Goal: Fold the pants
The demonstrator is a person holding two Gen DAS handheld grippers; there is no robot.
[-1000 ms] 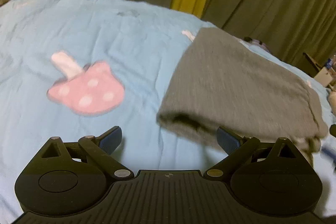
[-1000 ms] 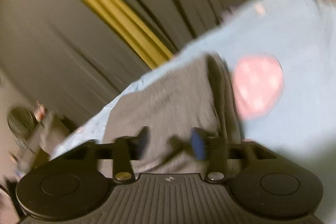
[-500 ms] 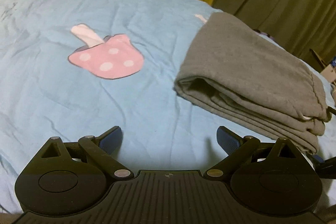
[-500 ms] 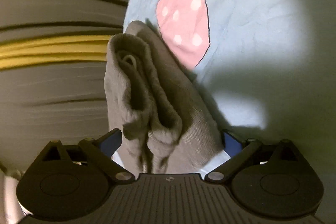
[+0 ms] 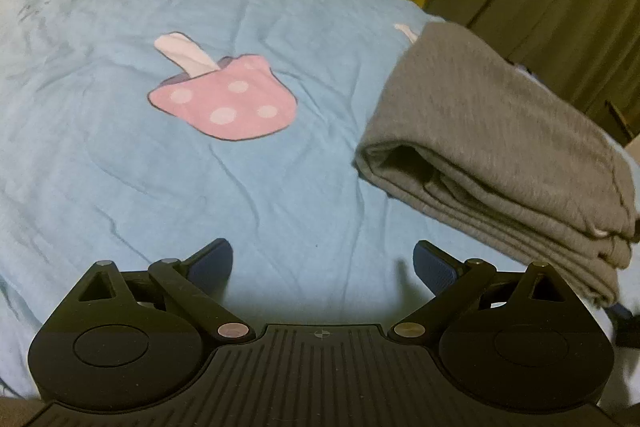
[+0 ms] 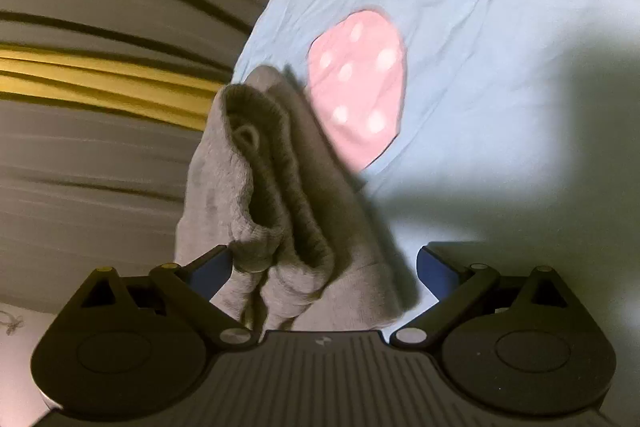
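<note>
The folded grey knit pants (image 5: 496, 147) lie in a stacked bundle on the light blue bedsheet (image 5: 100, 147), right of its pink spotted mushroom print (image 5: 224, 103). The left gripper (image 5: 323, 263) hovers over bare sheet, jaws wide and empty. The right gripper (image 6: 325, 267) stands spread wide around the bundle's end, not clamping it

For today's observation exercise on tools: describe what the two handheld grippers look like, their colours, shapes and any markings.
Both look alike. The left gripper and right gripper each have a black ribbed body with a small round crosshair mark at its front edge, two round black discs at the sides, black linkage bars with silver pivot pins, and two fingers tipped with blue textured pads. No cables, hands or sleeves show.
</note>
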